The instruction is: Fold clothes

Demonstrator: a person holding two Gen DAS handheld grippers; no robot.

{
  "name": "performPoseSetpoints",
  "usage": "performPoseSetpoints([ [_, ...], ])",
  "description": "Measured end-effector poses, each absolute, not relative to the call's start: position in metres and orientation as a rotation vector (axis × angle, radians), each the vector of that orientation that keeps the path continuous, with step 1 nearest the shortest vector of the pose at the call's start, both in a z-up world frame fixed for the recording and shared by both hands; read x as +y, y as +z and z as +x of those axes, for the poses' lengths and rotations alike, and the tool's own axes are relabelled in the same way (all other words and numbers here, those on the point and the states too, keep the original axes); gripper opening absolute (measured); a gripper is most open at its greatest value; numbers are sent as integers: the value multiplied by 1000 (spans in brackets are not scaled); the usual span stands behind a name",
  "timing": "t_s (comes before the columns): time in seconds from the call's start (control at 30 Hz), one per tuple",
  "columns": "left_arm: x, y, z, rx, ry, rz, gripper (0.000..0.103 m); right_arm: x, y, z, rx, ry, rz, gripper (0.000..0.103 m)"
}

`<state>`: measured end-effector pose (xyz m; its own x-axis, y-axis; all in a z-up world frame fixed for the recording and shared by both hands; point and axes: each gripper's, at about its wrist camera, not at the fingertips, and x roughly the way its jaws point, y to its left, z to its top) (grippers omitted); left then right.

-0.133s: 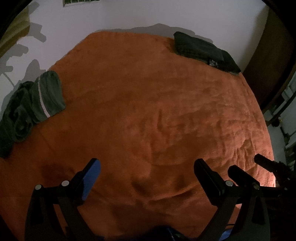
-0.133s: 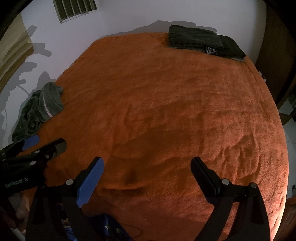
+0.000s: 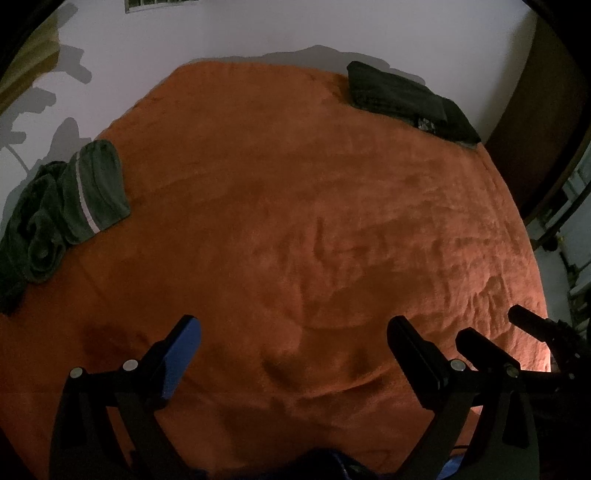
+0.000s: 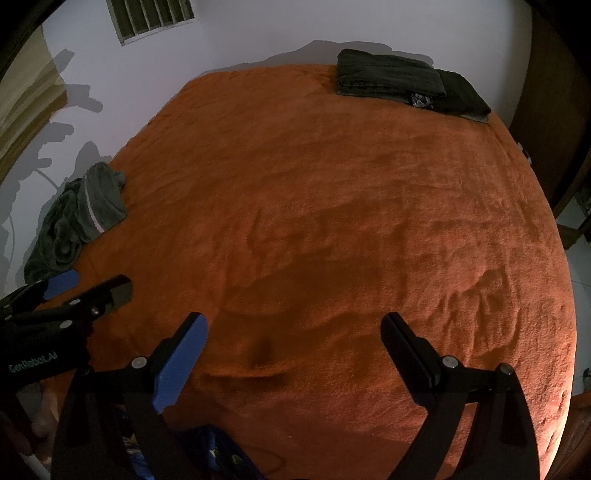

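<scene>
A dim bedroom with a pale wall (image 4: 258, 33) behind a bed covered by a rumpled orange blanket (image 3: 295, 206), which fills most of both views. A slatted vent (image 4: 151, 18) sits high on the wall at the upper left of the right wrist view, and a dark wooden door (image 4: 546, 92) runs down the right edge.

At the left edge of the blanket lies a crumpled grey-green garment (image 3: 66, 206) with a pale stripe across it, unfolded and bunched into a heap. In the right wrist view the same heap sits at the middle left. At the upper right of the frame, near the far corner of the bed, a stack of dark folded clothes (image 3: 402, 99) rests flat against the wall side; a small patterned patch shows at its near edge.

The left tool (image 3: 291, 343) fills the bottom of the left wrist view, its two fingers spread wide with only blanket between them, one pad blue and the other black. It hovers above the near part of the bed, holding nothing. The right tool (image 4: 291, 339) sits at the bottom of its own view, likewise spread wide and empty. Each tool appears in the other's view: the right one at the lower right edge, the left one at the lower left, well apart from both piles of clothes.
</scene>
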<state>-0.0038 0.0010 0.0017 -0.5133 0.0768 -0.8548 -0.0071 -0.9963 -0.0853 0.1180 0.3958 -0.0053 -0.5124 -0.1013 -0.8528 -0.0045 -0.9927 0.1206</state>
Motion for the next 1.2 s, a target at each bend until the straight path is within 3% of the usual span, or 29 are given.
performPoseSetpoints([
  [1.2, -12, 2, -2, -171, 2654, -1484, 101, 393, -3, 119, -145, -2694, 1516, 95],
])
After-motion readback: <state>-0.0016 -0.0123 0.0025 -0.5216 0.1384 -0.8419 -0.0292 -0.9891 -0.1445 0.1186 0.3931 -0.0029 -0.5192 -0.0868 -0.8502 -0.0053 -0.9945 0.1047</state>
